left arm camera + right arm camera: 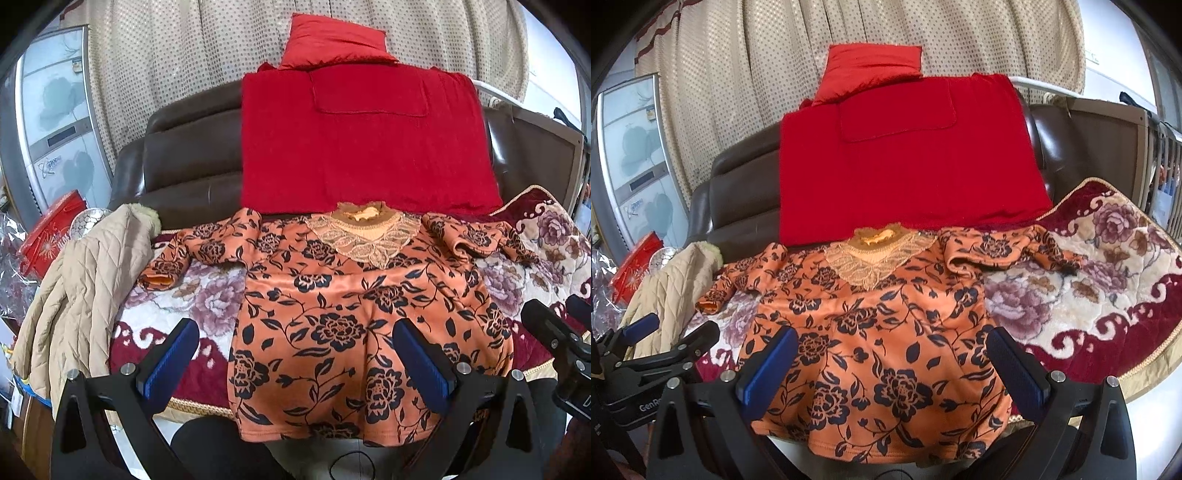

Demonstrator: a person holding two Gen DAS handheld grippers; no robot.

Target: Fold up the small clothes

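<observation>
Left wrist view first: the left gripper (295,363) hangs low over the near edge of the seat, its blue pads (168,363) spread wide and holding nothing. Between them lies the orange floral top (343,317), laid flat on its back with the lace collar (364,236) at the far end and the hem spilling over the near edge. That looks like a deliberate layout, body smoothed out so the folds can start cleanly. The left sleeve (195,251) stretches out toward the left with its cuff turned under; the right sleeve (476,236) is bunched near the shoulder. It all rests on a floral plush blanket (173,306). A beige quilted jacket (88,288) is draped off to the left, probably waiting its turn. Behind, a red throw (362,147) covers a brown leather sofa (184,162), with a red cushion (336,40) on top. The right gripper (561,325) pokes in at the right edge.

Now the right wrist view: the right gripper (892,363) hovers over the lower right of the top (879,332), fingers just as wide apart, empty. The top's right sleeve (997,247) sits crumpled on the blanket (1108,295), so I judge it needs straightening before anything folds. The left gripper (670,330) shows at the left, and its body carries white lettering reading "GenRo", cut off by the right gripper's frame. A tall pale cabinet (631,158) at far left bears a logo too blurred to read. Nothing is folded yet, by the look of it.
</observation>
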